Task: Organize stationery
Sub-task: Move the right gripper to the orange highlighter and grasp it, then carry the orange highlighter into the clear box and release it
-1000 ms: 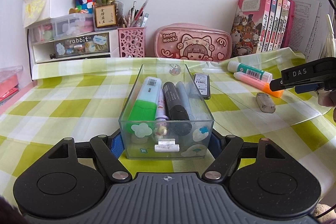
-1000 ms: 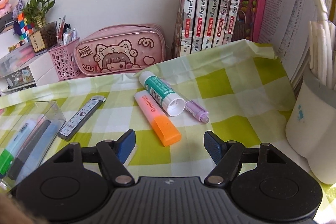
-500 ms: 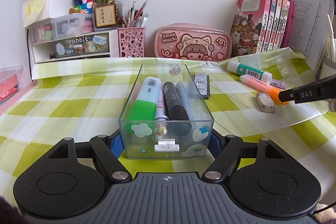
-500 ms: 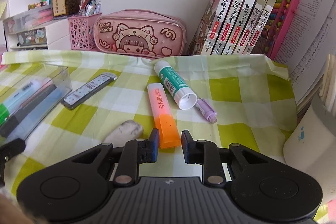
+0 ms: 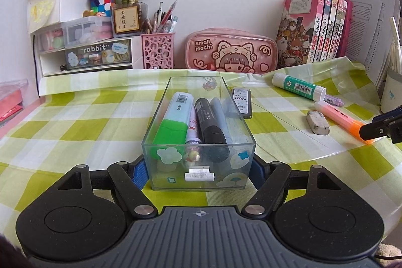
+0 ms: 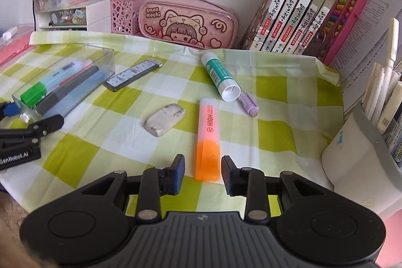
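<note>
Right wrist view is showing the right gripper (image 6: 203, 173) standing open, jaws flanking the orange highlighter's (image 6: 208, 137) cap without touching; closing off-centre risks the smooth barrel rolling or skidding toward the glue stick (image 6: 219, 75) at twelve o'clock. Left gripper (image 5: 198, 168) is clamping the clear box (image 5: 160, 114), already holding markers, at ten o'clock of the highlighter. Lying between them are the lead case (image 6: 133, 74) and the eraser (image 6: 164, 122), obstructing any low transfer.

Both wrist cameras sit low over the desk facing the back wall, sharing the clear box (image 5: 198, 127) (image 6: 62, 82) and orange highlighter (image 5: 339, 117) (image 6: 208, 137).
</note>
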{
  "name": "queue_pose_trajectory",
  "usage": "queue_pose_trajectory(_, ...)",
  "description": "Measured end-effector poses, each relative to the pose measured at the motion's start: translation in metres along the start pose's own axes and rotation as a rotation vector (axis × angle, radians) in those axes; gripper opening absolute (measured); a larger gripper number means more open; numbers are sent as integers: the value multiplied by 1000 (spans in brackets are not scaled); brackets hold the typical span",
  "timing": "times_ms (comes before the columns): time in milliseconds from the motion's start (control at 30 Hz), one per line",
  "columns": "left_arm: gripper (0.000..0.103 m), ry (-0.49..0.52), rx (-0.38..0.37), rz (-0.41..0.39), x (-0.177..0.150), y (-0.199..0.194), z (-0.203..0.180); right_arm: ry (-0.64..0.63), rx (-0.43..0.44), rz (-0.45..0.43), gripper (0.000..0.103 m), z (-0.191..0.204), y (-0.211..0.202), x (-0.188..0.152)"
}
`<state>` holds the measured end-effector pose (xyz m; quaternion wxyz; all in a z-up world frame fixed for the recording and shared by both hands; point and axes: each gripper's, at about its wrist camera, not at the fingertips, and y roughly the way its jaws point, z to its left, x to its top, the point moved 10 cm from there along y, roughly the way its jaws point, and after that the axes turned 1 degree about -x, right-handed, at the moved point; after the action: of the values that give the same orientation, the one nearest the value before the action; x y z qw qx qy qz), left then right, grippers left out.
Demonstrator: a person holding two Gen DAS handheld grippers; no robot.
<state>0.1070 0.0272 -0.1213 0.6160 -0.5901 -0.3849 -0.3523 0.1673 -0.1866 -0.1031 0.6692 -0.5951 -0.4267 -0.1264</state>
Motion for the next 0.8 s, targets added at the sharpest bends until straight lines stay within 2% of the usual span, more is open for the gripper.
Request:
queue_pose_trajectory(233, 74, -3, 1, -4, 0, -2, 2, 104, -5, -13, 67, -4, 23, 16)
queue_pose_trajectory(400, 74, -3, 1, -4, 0, -2, 2, 151, -46, 6, 66, -9, 35, 15)
queue_pose_trajectory(500, 73, -3, 2, -4, 0, -2, 2, 139, -91, 3, 64, -10, 37, 12)
queue_pose_trajectory(533, 73, -3, 2, -4, 0, -2, 2, 132, -93, 2, 59, -9, 37, 12)
queue_pose_trajectory(800, 73, -3, 1, -4, 0, -2, 2, 83, -104, -8, 57, 2, 31, 14)
